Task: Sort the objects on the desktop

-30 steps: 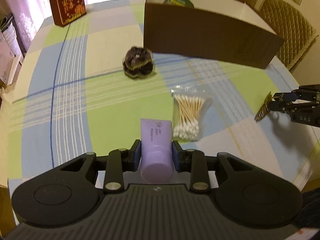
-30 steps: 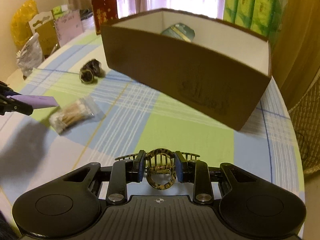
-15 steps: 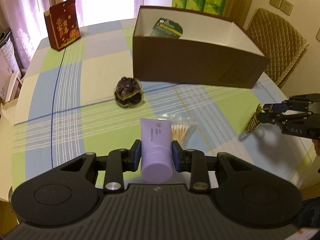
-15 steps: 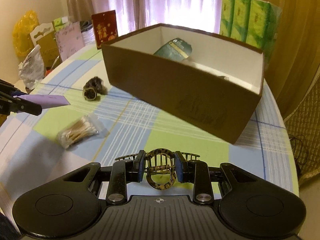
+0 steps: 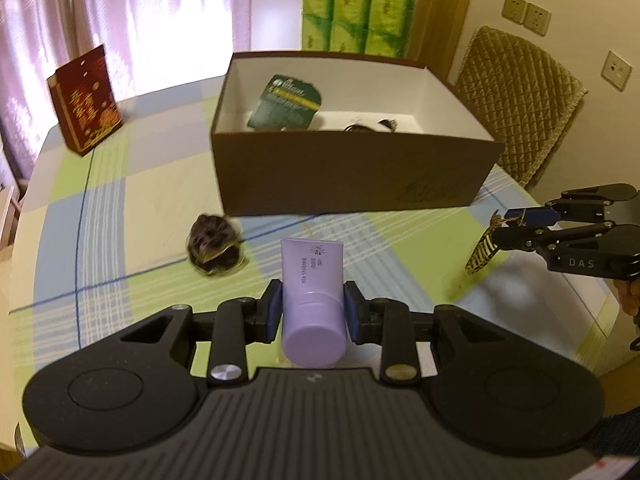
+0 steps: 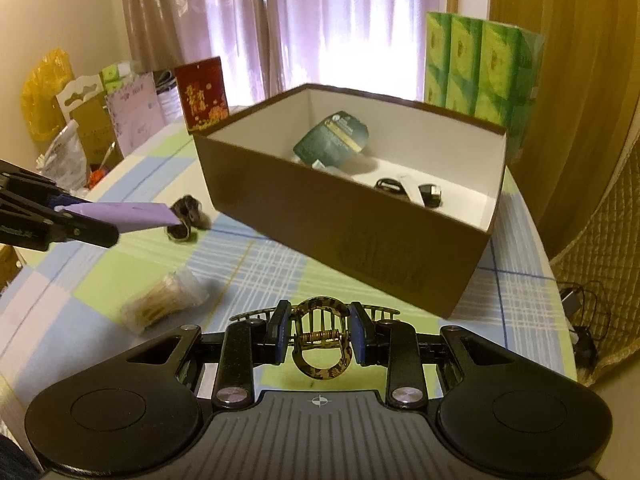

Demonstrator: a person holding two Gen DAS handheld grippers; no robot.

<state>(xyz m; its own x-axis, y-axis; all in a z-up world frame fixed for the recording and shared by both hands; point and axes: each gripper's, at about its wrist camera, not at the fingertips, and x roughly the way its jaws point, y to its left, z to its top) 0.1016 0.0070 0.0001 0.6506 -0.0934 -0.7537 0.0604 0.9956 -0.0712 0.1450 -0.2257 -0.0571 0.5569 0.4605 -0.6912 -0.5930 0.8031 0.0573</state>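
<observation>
Raised higher above the counter (image 5: 120, 200) since the earlier frame, my left gripper (image 5: 313, 308) pinches the lilac tube (image 5: 312, 280), the brown box (image 5: 352, 168) stands ahead, and my right gripper (image 6: 320, 334) clamps the leopard hair claw (image 6: 320, 340).

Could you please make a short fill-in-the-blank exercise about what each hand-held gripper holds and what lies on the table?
1. The left hand-held gripper is shut on a ____ tube.
2. The right hand-held gripper is shut on a hair ____.
3. The green packet lies inside the brown ____.
4. The bag of cotton swabs lies on the ____.

Missing words: purple; clip; box; table
</observation>
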